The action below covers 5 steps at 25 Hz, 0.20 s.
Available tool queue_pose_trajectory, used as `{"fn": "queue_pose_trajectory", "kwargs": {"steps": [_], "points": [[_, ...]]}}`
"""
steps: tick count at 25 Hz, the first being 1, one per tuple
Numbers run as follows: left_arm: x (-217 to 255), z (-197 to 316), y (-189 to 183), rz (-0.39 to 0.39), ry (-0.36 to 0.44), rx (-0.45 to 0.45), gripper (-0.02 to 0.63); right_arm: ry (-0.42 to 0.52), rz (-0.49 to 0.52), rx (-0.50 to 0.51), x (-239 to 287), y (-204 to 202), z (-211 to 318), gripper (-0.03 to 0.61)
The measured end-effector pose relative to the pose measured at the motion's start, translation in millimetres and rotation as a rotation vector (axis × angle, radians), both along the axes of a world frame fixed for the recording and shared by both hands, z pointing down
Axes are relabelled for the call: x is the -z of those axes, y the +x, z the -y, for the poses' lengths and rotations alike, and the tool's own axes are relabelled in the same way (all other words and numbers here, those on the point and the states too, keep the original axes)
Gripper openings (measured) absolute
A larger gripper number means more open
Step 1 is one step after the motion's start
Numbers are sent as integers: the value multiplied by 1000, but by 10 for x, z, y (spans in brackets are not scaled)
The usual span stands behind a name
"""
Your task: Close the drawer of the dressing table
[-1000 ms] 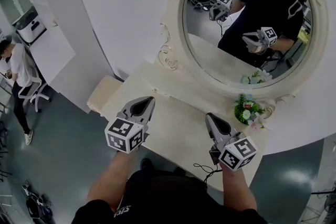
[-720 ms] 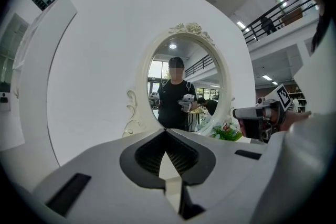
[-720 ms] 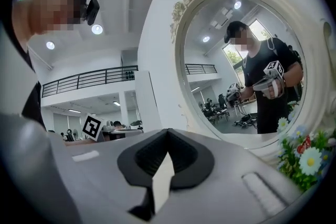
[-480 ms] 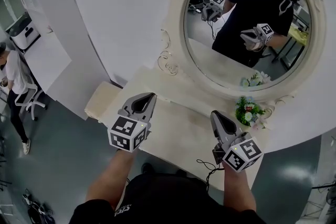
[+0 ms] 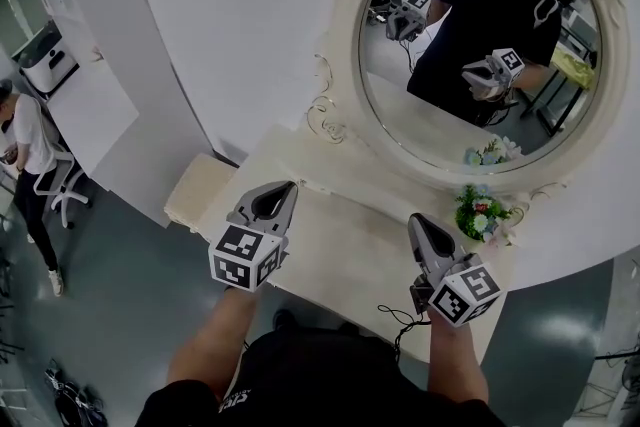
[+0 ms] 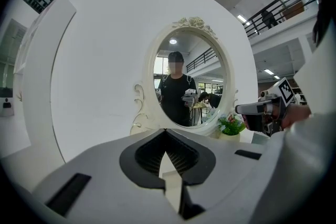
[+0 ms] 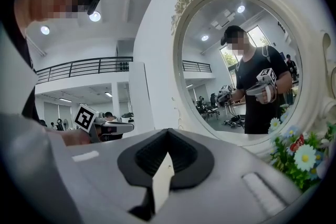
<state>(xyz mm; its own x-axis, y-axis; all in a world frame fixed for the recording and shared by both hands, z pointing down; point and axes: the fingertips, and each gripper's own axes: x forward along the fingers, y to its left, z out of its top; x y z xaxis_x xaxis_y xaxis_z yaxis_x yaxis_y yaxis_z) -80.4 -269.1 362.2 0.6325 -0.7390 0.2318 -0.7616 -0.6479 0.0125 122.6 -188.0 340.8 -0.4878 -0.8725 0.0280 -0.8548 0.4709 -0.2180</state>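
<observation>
The cream dressing table (image 5: pixel 340 245) stands against the white wall under its oval mirror (image 5: pixel 470 55). Its drawer is hidden from the head view below the table top and my body. My left gripper (image 5: pixel 282 187) hovers over the table's left part, shut with nothing in it. My right gripper (image 5: pixel 414 219) hovers over the right part, also shut and empty. In the left gripper view the shut jaws (image 6: pixel 166 131) point at the mirror (image 6: pixel 189 81). The right gripper view shows its jaws (image 7: pixel 168 131) closed, with the left gripper (image 7: pixel 105 126) beside them.
A small pot of flowers (image 5: pixel 482 213) sits on the table's right back corner, close to the right gripper. A cream stool (image 5: pixel 195 190) stands left of the table. A person (image 5: pixel 25 150) stands by a chair at the far left.
My left gripper has edged a little to the right over the table top. The right gripper has stayed about where it was. Both remain shut.
</observation>
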Motion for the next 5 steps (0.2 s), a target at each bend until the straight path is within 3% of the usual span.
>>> {"fn": "queue_pose_trajectory", "kwargs": {"steps": [5], "points": [[-78, 28, -8, -3, -15, -4, 6, -6, -6, 2, -56, -21, 35, 8]]}}
